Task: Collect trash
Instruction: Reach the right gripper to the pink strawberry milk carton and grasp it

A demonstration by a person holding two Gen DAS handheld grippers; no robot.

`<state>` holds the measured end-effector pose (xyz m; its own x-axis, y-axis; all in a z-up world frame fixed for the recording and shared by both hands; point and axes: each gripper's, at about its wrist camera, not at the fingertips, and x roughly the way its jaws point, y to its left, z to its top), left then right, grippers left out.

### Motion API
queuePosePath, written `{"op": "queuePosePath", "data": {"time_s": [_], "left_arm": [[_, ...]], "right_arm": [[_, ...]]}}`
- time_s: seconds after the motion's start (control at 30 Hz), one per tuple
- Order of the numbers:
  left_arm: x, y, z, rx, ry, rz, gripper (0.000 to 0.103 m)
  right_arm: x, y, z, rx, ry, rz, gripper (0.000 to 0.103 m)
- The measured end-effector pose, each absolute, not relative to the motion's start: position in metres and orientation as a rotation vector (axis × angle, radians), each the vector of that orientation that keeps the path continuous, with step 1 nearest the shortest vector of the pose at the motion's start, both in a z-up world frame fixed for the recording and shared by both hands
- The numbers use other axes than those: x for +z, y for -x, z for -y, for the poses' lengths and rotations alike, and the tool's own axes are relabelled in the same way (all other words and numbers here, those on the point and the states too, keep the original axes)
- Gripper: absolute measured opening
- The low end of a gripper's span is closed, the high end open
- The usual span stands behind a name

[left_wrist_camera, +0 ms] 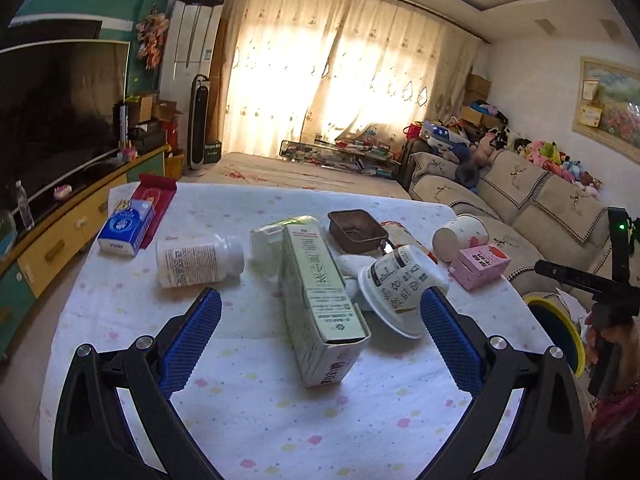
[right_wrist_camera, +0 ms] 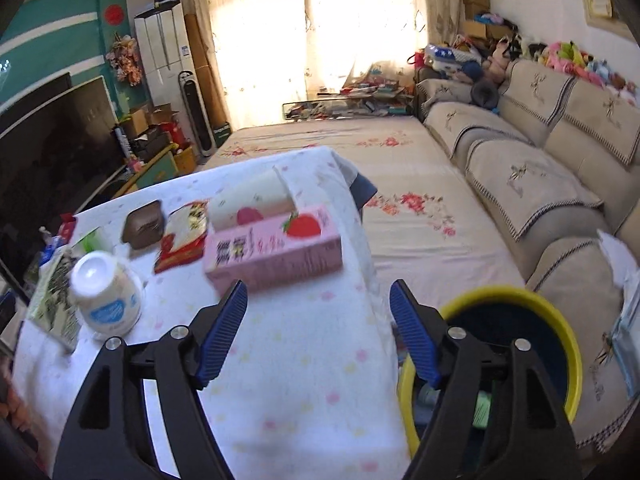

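Observation:
Trash lies on a table with a white dotted cloth (left_wrist_camera: pixel 256 408). In the left wrist view a long green carton (left_wrist_camera: pixel 320 304) lies between my open left gripper's (left_wrist_camera: pixel 320 300) blue pads. A white yogurt cup (left_wrist_camera: pixel 396 284) lies on its side right of it, a white bottle (left_wrist_camera: pixel 196 260) to the left. In the right wrist view my right gripper (right_wrist_camera: pixel 318 292) is open and empty, just short of a pink strawberry carton (right_wrist_camera: pixel 276 248). A yellow-rimmed bin (right_wrist_camera: pixel 516 352) stands beside the table, under the right finger.
A brown tray (left_wrist_camera: pixel 358 230), a paper cup (left_wrist_camera: pixel 460 236), a blue tissue pack (left_wrist_camera: pixel 126 226), a red box (left_wrist_camera: pixel 156 200) and a snack wrapper (right_wrist_camera: pixel 184 236) also lie on the table. A sofa (right_wrist_camera: pixel 540 184) runs along the right, a TV cabinet (left_wrist_camera: pixel 60 232) on the left.

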<state>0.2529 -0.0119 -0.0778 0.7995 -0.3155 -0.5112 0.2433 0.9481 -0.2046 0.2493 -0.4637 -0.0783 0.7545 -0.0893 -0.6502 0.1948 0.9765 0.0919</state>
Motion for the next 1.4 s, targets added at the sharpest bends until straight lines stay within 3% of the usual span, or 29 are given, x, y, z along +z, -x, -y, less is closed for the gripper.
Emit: {"op": "queuePosePath", "data": {"time_s": [0.43,0.97,1.27,1.4], "left_arm": [[-0.079,-0.247,0.024,-0.291,0.103,-0.565,0.098],[-0.088,-0.247,0.029,-0.286,0.088,-0.574,0.098],[-0.091,-0.249,0.030,-0.283,0.090,-0.580,0.098],[-0.092,-0.249,0.030,-0.284,0.090,-0.580,0.098]], "right_arm": [[-0.110,-0.332,0.517,-0.339,-0.210,-0.818,0.068],[-0.115,-0.275,0.397,0.191,-0.001,-0.929,0.067],[-0.113,-0.285,0.398,0.264,0.023,-0.904,0.067],[-0.113,-0.281,0.385,0.347,0.058,-0.879,0.079]]}}
